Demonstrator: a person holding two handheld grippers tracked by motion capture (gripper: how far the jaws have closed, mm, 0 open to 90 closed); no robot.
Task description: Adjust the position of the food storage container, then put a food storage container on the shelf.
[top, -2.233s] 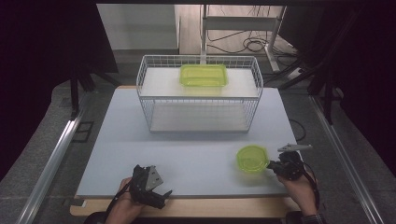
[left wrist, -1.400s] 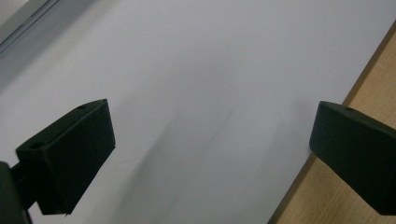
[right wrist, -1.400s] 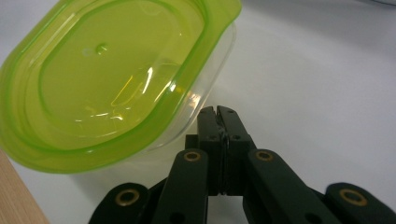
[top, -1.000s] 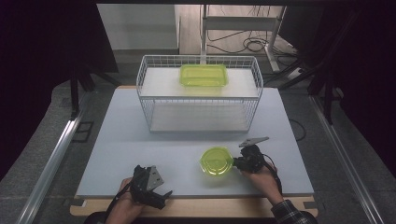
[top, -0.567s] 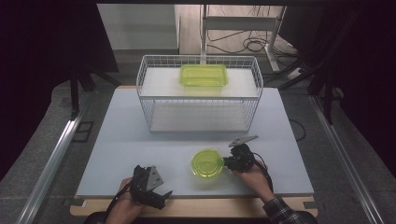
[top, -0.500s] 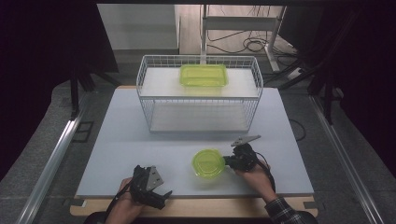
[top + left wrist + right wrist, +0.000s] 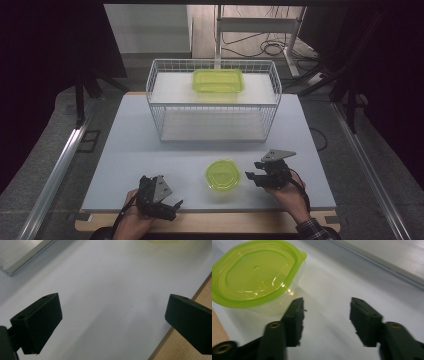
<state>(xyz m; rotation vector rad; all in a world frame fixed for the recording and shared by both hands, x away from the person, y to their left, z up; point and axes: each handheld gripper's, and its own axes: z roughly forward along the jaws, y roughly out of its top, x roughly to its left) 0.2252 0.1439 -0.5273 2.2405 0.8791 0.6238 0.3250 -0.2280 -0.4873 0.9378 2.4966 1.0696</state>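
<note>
Thing in hand: the round clear plastic container with the lime-green lid (image 7: 223, 174) stands on the white counter (image 7: 125, 150), near its front edge, in front of the white wire basket (image 7: 214, 100).
Key relation: it lies just to the left of my right tool (image 7: 254, 176), apart from it; the lid looks slightly oval, its long axis running away from my jaws.
My right tool: jaws spread wide, holding nothing.
My left tool (image 7: 169, 207): farther off, open and empty.
Changed: I slid the container leftward across the counter, then let go.
</note>
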